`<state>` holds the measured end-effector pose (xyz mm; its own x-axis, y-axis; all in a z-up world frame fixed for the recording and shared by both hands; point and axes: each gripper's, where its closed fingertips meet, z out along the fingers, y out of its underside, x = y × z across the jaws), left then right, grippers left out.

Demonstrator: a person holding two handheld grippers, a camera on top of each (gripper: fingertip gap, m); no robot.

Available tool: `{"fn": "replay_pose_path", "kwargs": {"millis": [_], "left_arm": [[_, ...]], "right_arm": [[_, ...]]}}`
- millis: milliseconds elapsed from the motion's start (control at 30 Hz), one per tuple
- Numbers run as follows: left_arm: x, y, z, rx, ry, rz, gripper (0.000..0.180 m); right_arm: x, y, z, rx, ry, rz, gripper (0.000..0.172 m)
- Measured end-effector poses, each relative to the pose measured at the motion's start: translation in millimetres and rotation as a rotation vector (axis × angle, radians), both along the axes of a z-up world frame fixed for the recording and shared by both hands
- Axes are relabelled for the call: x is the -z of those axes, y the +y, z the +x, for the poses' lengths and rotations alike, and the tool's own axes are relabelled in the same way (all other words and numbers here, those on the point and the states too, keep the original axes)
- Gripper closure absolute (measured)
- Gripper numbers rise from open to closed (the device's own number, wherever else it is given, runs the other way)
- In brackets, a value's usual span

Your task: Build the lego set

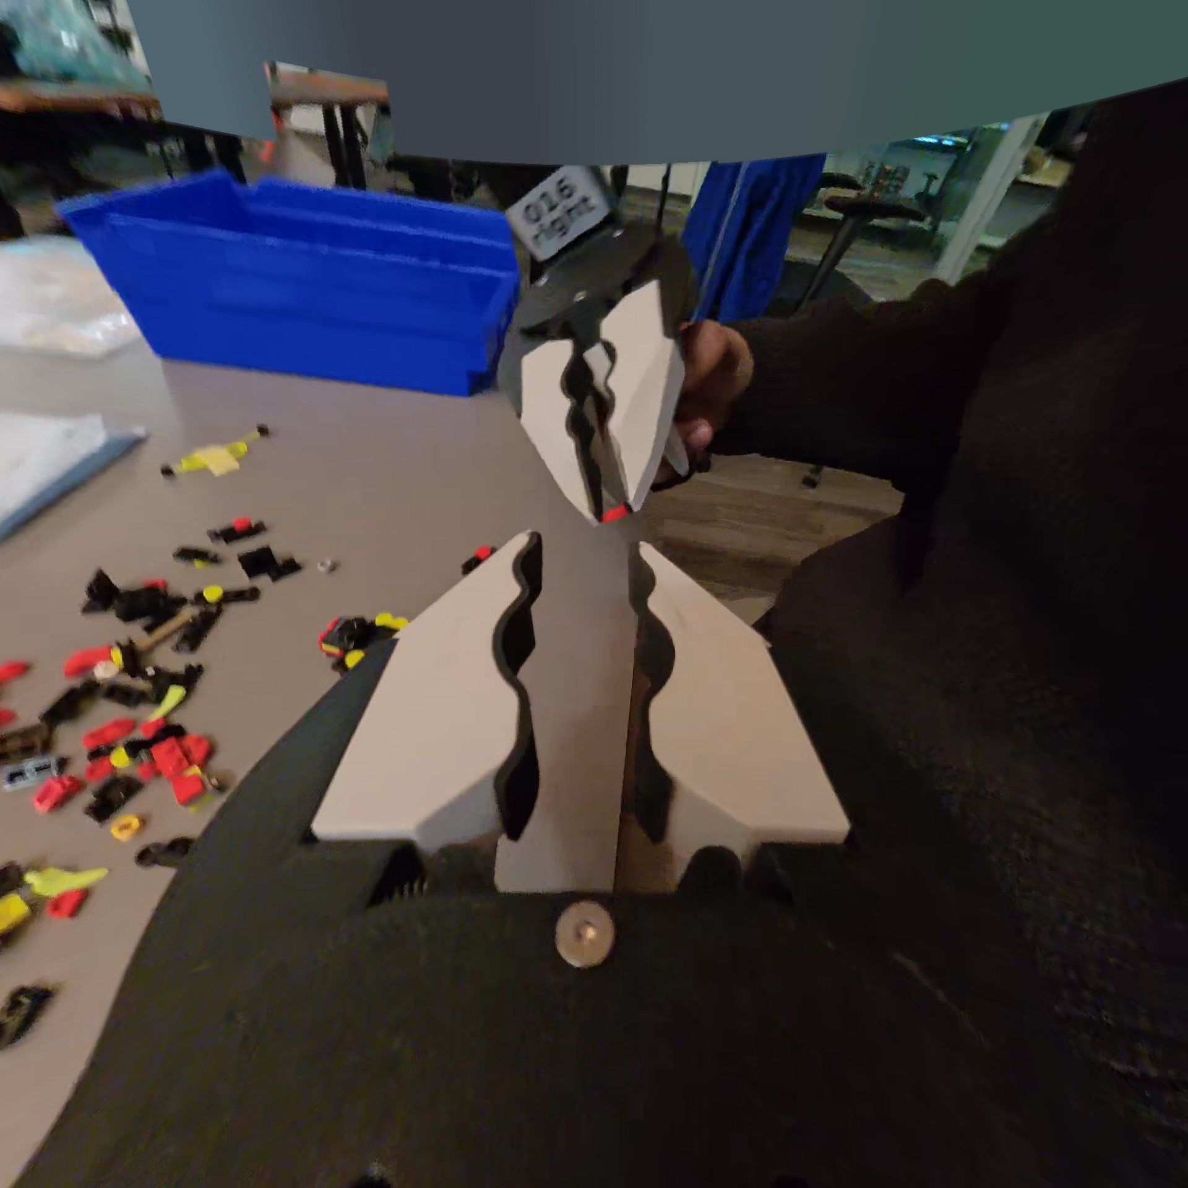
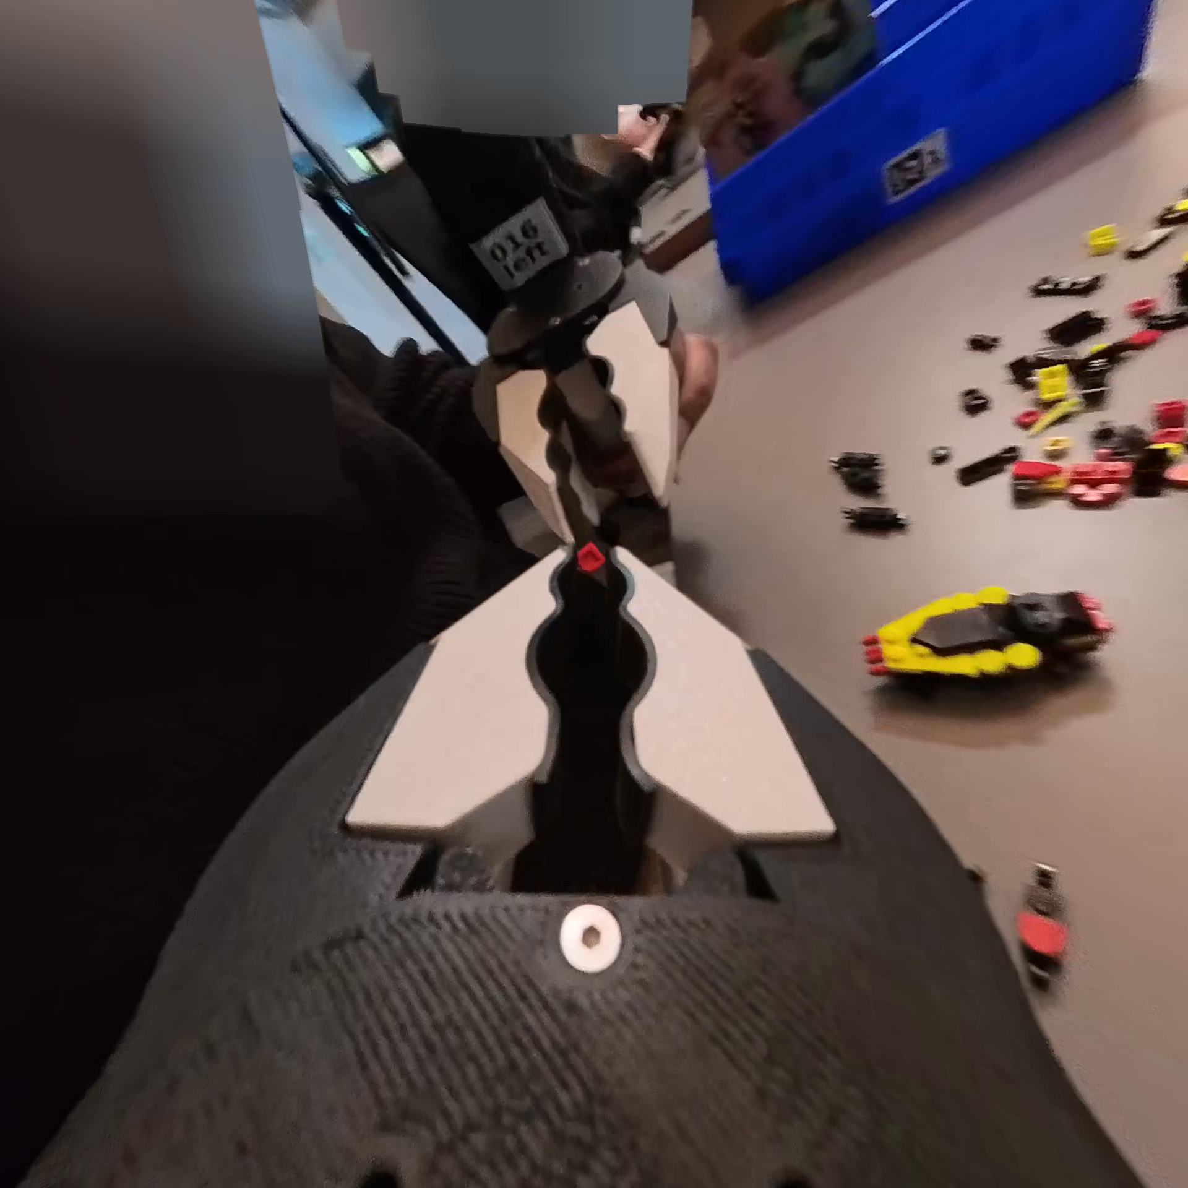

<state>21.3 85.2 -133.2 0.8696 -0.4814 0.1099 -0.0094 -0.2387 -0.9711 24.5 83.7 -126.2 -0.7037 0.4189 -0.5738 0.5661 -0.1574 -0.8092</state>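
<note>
Right wrist view: right gripper [image 2: 591,566] pinches small red brick [image 2: 590,558].

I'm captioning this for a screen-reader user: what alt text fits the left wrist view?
The left gripper, jaws open and empty, faces the right gripper, which pinches a small red brick at its tips. Loose red, black and yellow bricks and a blue bin sit on the grey table.

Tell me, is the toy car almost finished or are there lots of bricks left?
Partly built: a yellow and black car sits on the table. In hand: the right gripper pinches a tiny red brick; the left gripper is open just below it. Left: many loose bricks lie scattered beside the blue bin.
</note>
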Motion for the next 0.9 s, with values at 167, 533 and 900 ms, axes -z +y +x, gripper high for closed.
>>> {"fn": "replay_pose_path", "kwargs": {"millis": [167, 533, 900], "left_arm": [[-12.9, -1.7, 9.5, -0.025, 0.069, 0.091, 0.169], [-12.6, -3.7, 11.8, -0.008, 0.034, 0.081, 0.173], [-9.0, 0.7, 6.8, -0.047, 0.051, 0.075, 0.179]], "right_arm": [[-5.3, -5.3, 4.3, -0.04, -0.044, -0.101, 0.165], [-11.1, -12.1, 0.4, -0.063, -0.112, -0.246, 0.165], [-5.9, -6.4, -7.8, -0.03, -0.217, -0.335, 0.165]]}}
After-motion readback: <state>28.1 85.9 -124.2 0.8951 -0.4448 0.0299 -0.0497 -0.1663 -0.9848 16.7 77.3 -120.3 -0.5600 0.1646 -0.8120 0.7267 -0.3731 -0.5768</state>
